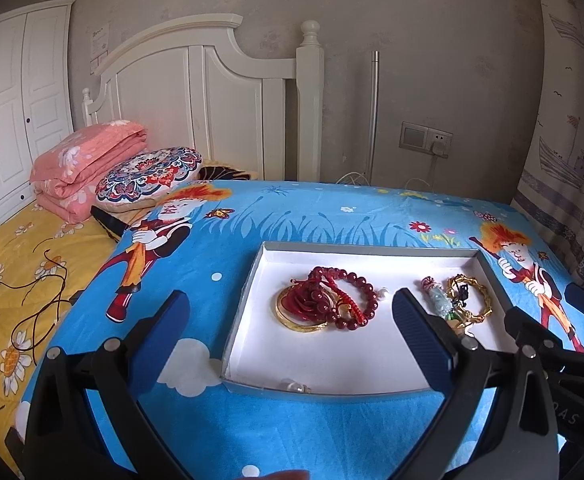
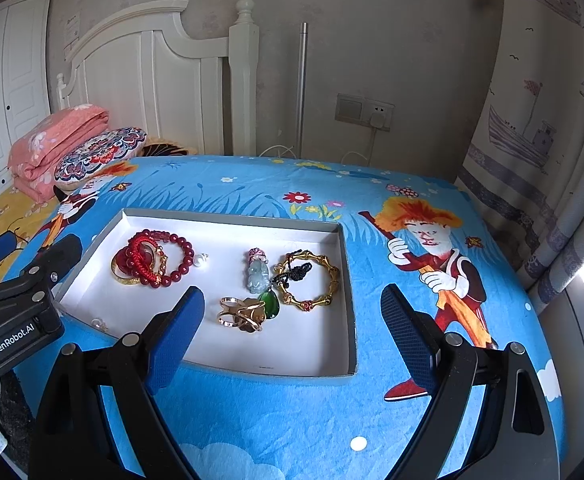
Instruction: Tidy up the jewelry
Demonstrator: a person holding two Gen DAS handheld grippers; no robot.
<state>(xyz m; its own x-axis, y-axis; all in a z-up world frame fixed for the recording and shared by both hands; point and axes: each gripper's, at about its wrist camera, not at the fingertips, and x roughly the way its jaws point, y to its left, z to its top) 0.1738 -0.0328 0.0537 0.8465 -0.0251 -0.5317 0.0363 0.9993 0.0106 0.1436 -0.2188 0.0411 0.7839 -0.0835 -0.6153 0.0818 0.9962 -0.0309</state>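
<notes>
On the blue tabletop, the tray (image 2: 347, 280) already groups the jewelry, so your left gripper (image 1: 292, 316) and right gripper (image 2: 292, 312) hover, jaws apart, empty.

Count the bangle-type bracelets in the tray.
4: red bead bracelet, red cord bracelet and plain gold bangle piled at left; gold bamboo bangle at right. The pile may hide more.

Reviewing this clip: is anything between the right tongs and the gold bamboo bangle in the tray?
Nothing visible blocks it. The right tongs stand open above the tray's near wall; the gold bamboo bangle lies beyond, with only the green pendant overlapping its near-left edge.
</notes>
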